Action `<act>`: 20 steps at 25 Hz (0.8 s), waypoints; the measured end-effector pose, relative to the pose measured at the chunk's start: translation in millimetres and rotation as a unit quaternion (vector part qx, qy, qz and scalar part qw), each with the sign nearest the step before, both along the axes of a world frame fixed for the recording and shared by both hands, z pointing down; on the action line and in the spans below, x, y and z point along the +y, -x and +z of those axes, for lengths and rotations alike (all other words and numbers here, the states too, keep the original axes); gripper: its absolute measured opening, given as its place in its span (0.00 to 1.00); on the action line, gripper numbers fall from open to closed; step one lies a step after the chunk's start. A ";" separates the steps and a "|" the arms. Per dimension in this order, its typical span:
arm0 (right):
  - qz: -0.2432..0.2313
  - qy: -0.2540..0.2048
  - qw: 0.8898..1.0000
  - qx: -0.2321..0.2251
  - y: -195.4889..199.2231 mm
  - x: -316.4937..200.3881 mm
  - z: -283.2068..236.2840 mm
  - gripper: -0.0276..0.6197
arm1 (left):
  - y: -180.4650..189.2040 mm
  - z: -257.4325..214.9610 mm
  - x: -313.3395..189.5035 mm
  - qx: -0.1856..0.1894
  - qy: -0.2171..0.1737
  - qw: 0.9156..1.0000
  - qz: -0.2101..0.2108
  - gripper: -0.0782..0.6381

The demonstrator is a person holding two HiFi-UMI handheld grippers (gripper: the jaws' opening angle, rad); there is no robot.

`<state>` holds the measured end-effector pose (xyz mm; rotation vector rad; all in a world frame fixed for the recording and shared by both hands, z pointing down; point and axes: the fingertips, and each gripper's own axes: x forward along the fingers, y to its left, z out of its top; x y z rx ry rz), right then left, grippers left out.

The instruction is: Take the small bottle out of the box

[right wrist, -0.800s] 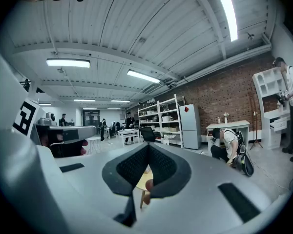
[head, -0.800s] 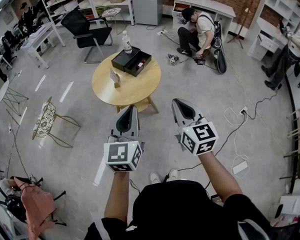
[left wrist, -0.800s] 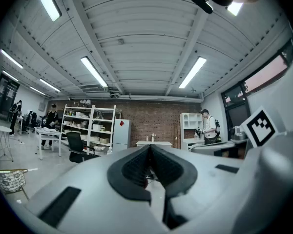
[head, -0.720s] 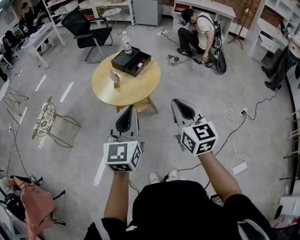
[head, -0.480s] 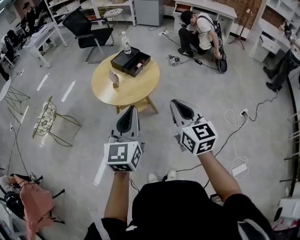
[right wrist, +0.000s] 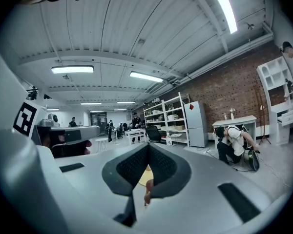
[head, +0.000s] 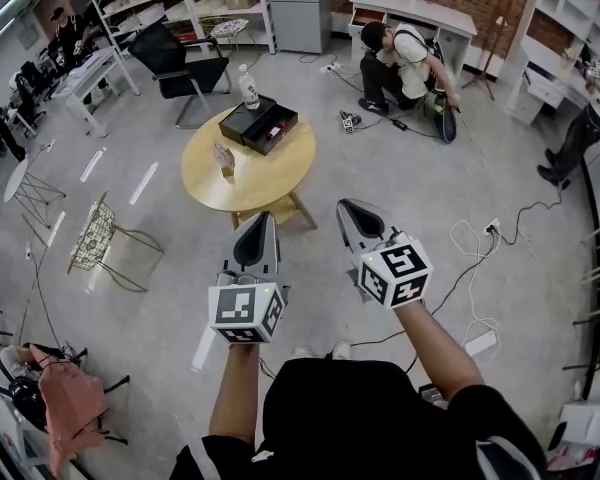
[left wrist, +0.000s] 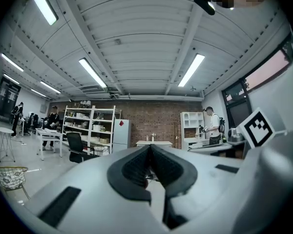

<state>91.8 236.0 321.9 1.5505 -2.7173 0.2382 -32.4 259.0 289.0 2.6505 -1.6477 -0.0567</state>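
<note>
A round wooden table stands on the floor well ahead of me. On its far side lies an open black box; what is in it is too small to tell. A clear bottle with a white cap stands at the box's far edge. A small upright object sits near the table's left side. My left gripper and right gripper are held side by side in the air, short of the table. Both are shut with nothing between the pads.
A black office chair stands behind the table and a wire stool to its left. A person crouches at the back right by a white desk. Cables and a power strip lie on the floor at right.
The head view has shifted a little, so the table and box sit slightly more to the left. Both grippers keep the same pose and stay shut.
</note>
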 end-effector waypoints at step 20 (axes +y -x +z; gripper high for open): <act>-0.035 -0.002 0.999 0.013 -6.6 -28.6 8.9 0.05 | -10.0 12.6 -22.3 -0.009 0.000 1.000 -0.023 0.12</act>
